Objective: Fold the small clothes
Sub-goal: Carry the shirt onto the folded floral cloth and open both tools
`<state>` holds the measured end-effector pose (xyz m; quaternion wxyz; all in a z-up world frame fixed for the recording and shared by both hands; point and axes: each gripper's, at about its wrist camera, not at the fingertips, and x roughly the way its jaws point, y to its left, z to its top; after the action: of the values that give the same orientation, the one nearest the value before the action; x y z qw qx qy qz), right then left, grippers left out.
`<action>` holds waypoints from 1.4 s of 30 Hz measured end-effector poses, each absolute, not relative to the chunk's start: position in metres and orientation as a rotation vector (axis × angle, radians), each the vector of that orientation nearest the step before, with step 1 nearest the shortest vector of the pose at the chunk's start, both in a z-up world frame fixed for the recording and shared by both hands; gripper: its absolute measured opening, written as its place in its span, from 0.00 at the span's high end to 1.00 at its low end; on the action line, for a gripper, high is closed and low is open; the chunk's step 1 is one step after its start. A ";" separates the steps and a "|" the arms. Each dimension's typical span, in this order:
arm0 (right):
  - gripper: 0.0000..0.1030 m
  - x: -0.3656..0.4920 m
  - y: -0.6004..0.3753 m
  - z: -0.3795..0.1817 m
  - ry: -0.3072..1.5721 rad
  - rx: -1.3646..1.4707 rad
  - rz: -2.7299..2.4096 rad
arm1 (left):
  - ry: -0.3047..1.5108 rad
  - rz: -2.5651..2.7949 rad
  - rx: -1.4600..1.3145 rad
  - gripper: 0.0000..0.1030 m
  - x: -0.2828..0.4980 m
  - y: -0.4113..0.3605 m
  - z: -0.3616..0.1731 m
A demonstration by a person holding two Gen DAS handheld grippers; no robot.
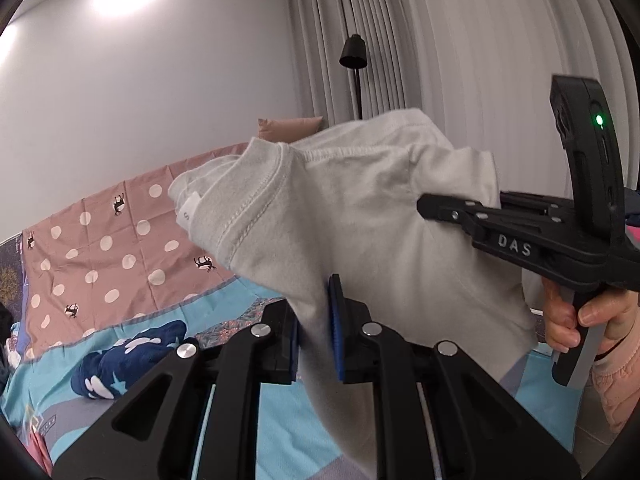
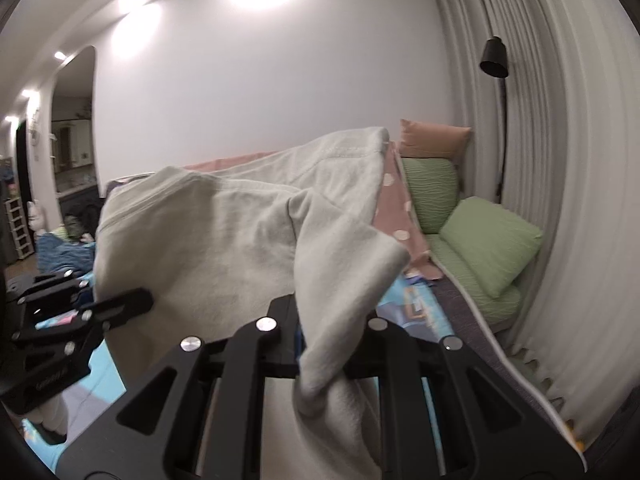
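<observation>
In the left wrist view, the left gripper has its jaws clamped on a fold of the light grey shirt, which hangs in the air above the bed. The cloth passes between the blue pads and goes down behind the black linkage, so its lower edge is hidden. The collar and a small white label show at the left side of the shirt. The right gripper comes in from the right, and its tip touches the shirt near the sleeve; the cloth covers the front of the jaws there, so this view does not show how they stand. A hand holds its handle, partly cut off by the picture edge. On the bed lie a pink dotted sheet and a dark blue garment with white shapes. A black floor lamp stands before the curtain.

In the right wrist view, the right gripper has its jaws shut on a hanging corner of the shirt, which covers the gap between them. The left gripper reaches in at the left edge, its tip against the cloth; its rear part is cut off. The shirt hides much of the bed. Behind it are green pillows and an orange pillow.
</observation>
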<state>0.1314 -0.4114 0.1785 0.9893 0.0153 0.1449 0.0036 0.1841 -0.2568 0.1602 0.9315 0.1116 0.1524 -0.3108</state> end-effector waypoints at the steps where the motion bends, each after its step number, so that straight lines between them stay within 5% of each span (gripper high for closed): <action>1: 0.87 0.142 -0.416 0.182 0.293 0.029 -0.011 | 0.319 -0.635 0.234 0.87 0.196 -0.264 0.161; 17: 0.87 0.378 -0.435 0.142 0.412 0.070 -0.041 | 0.385 -0.461 0.284 0.88 0.364 -0.297 0.111; 18: 0.85 0.393 -0.431 0.133 0.423 0.072 -0.026 | 0.400 -0.436 0.279 0.86 0.379 -0.295 0.102; 20: 0.58 0.436 -0.429 0.107 0.486 0.056 -0.060 | 0.442 -0.368 0.284 0.82 0.413 -0.292 0.073; 21: 0.54 0.450 -0.430 0.094 0.514 0.056 -0.119 | 0.477 -0.338 0.284 0.78 0.428 -0.288 0.057; 26: 0.54 0.460 -0.443 0.021 0.623 0.166 -0.096 | 0.652 -0.319 0.224 0.70 0.462 -0.250 -0.013; 32: 0.53 0.402 -0.434 -0.024 0.688 0.145 -0.069 | 0.678 -0.385 0.202 0.61 0.439 -0.230 -0.035; 36: 0.44 0.334 -0.422 -0.020 0.684 0.134 -0.076 | 0.626 -0.457 0.211 0.34 0.397 -0.225 -0.027; 42: 0.22 0.232 -0.403 0.000 0.617 0.094 -0.077 | 0.548 -0.520 0.172 0.07 0.316 -0.213 -0.001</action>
<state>0.2321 -0.4031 -0.0002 0.9510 0.0463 0.3035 -0.0378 0.3160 -0.2132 -0.0015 0.9259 0.0841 0.2671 -0.2536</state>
